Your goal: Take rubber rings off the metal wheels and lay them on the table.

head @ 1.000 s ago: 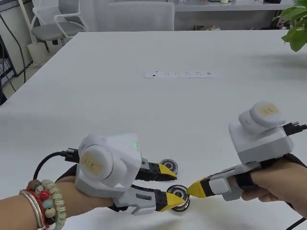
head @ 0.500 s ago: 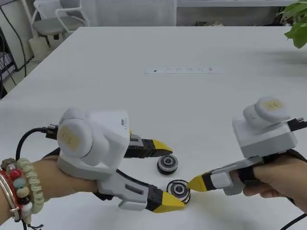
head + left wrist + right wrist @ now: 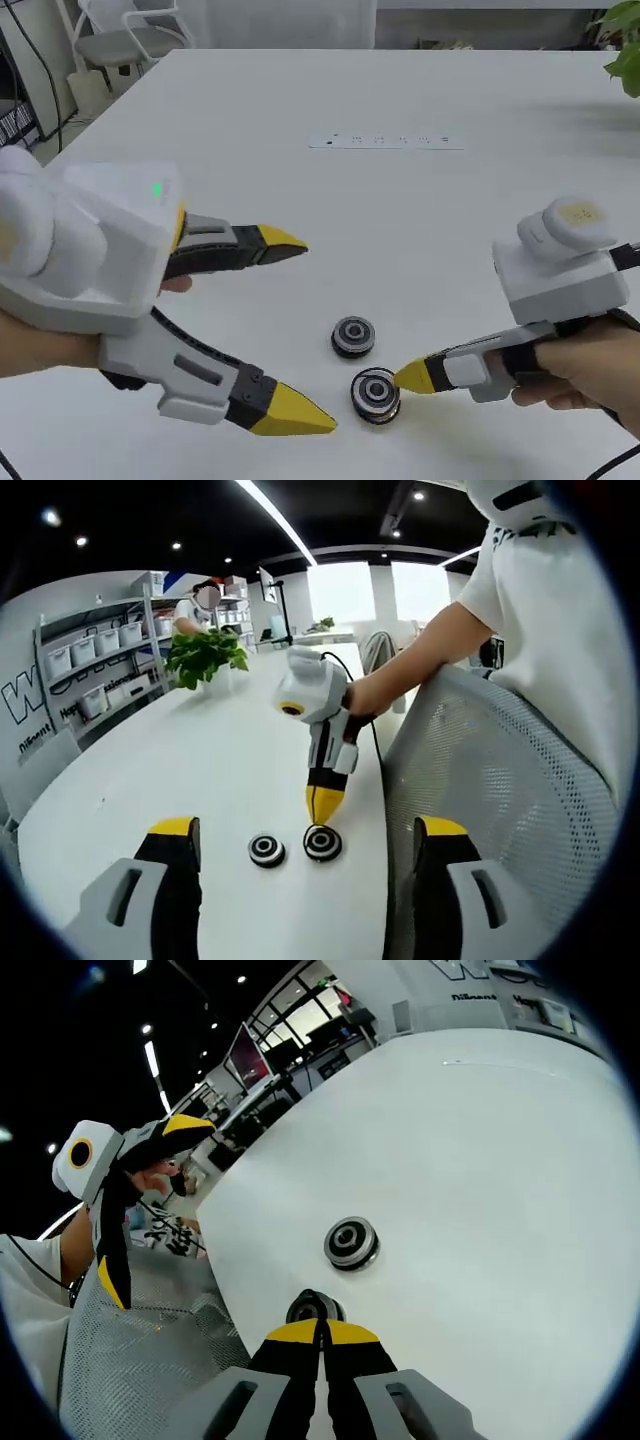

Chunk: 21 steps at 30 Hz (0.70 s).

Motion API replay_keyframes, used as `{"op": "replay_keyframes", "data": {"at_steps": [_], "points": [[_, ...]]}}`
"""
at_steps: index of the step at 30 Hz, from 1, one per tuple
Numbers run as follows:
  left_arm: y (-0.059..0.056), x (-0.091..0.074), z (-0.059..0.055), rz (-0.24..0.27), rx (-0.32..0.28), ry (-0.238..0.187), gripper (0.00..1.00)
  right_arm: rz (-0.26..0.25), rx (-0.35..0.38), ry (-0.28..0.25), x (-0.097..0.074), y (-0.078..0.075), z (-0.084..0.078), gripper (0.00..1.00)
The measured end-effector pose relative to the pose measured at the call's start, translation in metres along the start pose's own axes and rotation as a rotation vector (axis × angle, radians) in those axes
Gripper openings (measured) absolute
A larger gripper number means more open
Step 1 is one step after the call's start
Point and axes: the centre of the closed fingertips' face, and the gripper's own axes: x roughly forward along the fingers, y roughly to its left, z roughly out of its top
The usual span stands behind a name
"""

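- Jaws of the right gripper (image 3: 400,377) are pressed together, their yellow tips touching the rim of the nearer metal wheel (image 3: 376,392); whether they pinch its rubber ring cannot be told.
- Jaws of the left gripper (image 3: 315,334) are spread wide and hold nothing, raised off the bench (image 3: 450,230) and pointing towards both wheels.
- Just beyond the nearer wheel lies the second metal wheel (image 3: 353,336), flat and close beside it but not touching.
- Both wheels have dark rims round bright hubs.
- Further back, a white power strip (image 3: 385,141) lies flat on the bench.
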Motion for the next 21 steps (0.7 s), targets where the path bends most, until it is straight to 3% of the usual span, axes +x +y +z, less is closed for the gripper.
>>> {"op": "replay_keyframes", "data": {"at_steps": [6, 13, 21], "points": [[0.004, -0.023, -0.011, 0.059, -0.024, 0.027, 0.95, 0.003, 0.0, -0.005, -0.001, 0.003, 0.0, 0.0], [-0.004, -0.045, -0.029, 0.124, -0.085, 0.049, 0.98, 0.001, -0.008, -0.003, -0.001, 0.006, 0.0, 0.0], [-0.013, -0.053, -0.046, 0.176, -0.169, 0.042, 0.99, 0.004, -0.008, -0.007, -0.002, 0.007, 0.001, 0.0]]}}
